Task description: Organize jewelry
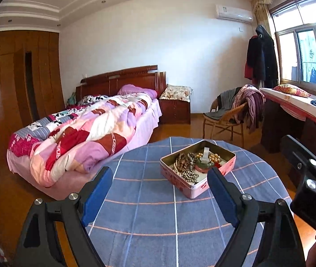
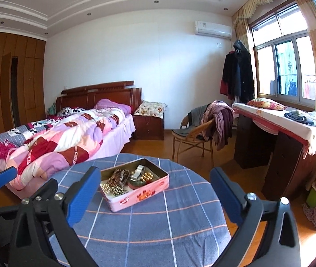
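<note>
Both grippers – left gripper (image 1: 160, 191), right gripper (image 2: 155, 191) – hover w/ fingers spread, nothing between them. Jewelry sits heaped in the pink tin (image 1: 211, 184). Approach slowly – pick one strand, avoid snagging others.

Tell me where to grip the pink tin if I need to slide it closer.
Probably the pink rectangular metal tin is best gripped on the rim of its near short wall, approaching from the near corner. It lies flat and open on the blue checked tablecloth; beads fill the middle, so keep the tongs at the edge.
</note>
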The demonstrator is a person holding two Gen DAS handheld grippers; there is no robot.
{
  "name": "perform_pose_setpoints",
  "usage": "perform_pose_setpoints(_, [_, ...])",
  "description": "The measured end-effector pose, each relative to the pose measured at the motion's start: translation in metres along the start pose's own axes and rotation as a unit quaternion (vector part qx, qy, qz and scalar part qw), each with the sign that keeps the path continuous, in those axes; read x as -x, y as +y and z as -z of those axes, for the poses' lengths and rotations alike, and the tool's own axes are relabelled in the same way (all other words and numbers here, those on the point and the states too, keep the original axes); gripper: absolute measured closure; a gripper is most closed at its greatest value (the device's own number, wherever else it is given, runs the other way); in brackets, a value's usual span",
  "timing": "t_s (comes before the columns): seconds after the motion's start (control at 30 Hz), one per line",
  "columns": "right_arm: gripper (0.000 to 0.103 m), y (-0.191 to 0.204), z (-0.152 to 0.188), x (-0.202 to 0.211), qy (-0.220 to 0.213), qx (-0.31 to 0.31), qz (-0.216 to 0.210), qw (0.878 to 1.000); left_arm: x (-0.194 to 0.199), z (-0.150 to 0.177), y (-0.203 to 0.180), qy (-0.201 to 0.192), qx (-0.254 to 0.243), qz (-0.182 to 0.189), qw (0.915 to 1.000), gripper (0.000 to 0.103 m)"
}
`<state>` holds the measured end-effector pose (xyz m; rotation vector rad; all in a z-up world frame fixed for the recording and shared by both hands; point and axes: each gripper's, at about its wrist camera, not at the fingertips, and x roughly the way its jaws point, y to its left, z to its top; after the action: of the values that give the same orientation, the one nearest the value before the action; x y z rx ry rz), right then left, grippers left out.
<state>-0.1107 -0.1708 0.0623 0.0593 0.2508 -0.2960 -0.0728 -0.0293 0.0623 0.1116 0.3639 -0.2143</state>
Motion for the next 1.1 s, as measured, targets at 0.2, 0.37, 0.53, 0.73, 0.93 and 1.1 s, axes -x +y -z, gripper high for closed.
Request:
perform_pose_setpoints(0.2, [0.002,0.000,-0.006,0.002,-0.011,-0.012,-0.005,1.000,0.005,-0.005,0.002,-0.014,-0.003,-0.005,0.9999,0.012])
perform_pose_setpoints(0.37, [0.001,-0.001,-0.008,0.002,-0.016,-0.020,-0.003,1.000,0.005,-0.008,0.001,-0.017,-0.001,-0.002,0.9999,0.011])
perform_pose_setpoints(0.53, [0.001,-0.002,-0.009,0.000,-0.013,-0.025,-0.004,1.000,0.001,-0.009,0.004,-0.008,0.002,0.001,1.0000,0.010])
perform_pose_setpoints(0.73, [0.001,-0.003,-0.010,0.000,-0.015,-0.027,-0.003,1.000,-0.001,-0.009,0.005,-0.007,0.004,-0.001,1.0000,0.010])
perform_pose_setpoints(0.93, [0.001,-0.004,-0.010,-0.001,-0.011,-0.030,-0.005,0.999,-0.005,-0.008,0.003,-0.003,0.003,-0.018,0.9998,0.010])
perform_pose_setpoints(1.1, [0.001,-0.004,-0.010,-0.001,-0.011,-0.030,-0.005,0.999,-0.005,-0.007,0.006,0.002,0.009,-0.013,0.9999,0.010])
